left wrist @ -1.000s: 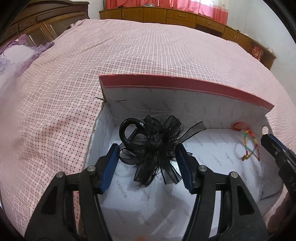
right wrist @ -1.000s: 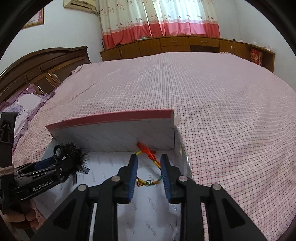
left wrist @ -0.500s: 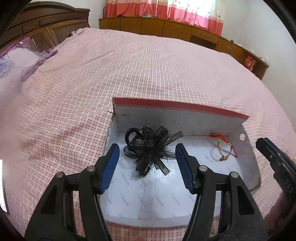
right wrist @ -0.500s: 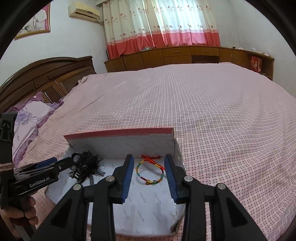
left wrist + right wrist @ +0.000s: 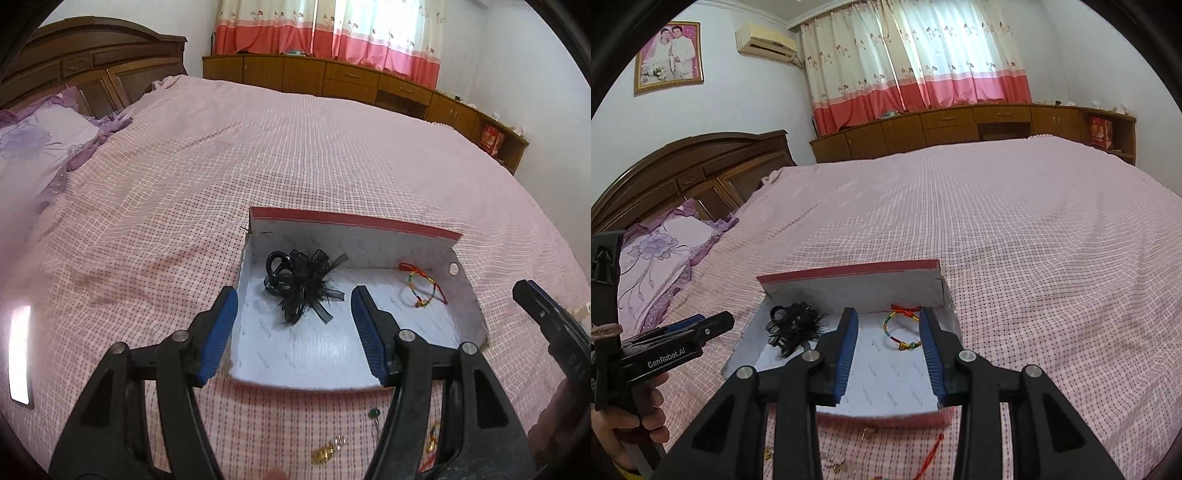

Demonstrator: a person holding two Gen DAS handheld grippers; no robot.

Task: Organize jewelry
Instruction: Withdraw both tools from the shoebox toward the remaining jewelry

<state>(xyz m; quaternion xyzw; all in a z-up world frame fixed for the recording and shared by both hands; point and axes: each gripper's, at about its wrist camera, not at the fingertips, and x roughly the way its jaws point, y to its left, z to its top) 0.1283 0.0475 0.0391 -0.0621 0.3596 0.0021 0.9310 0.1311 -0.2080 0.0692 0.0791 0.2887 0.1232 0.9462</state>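
Black hair bow (image 5: 301, 282) and rainbow bracelet (image 5: 903, 328) now lie loose in the box (image 5: 466, 295); both tongs, left (image 5: 291, 332) and right (image 5: 888, 354), have pulled back, jaws apart, empty. Next: gold bits (image 5: 327, 452) on the bedspread (image 5: 258, 166).

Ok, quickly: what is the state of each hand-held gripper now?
Left hand-held gripper: open, holding nothing.
Right hand-held gripper: open, holding nothing.
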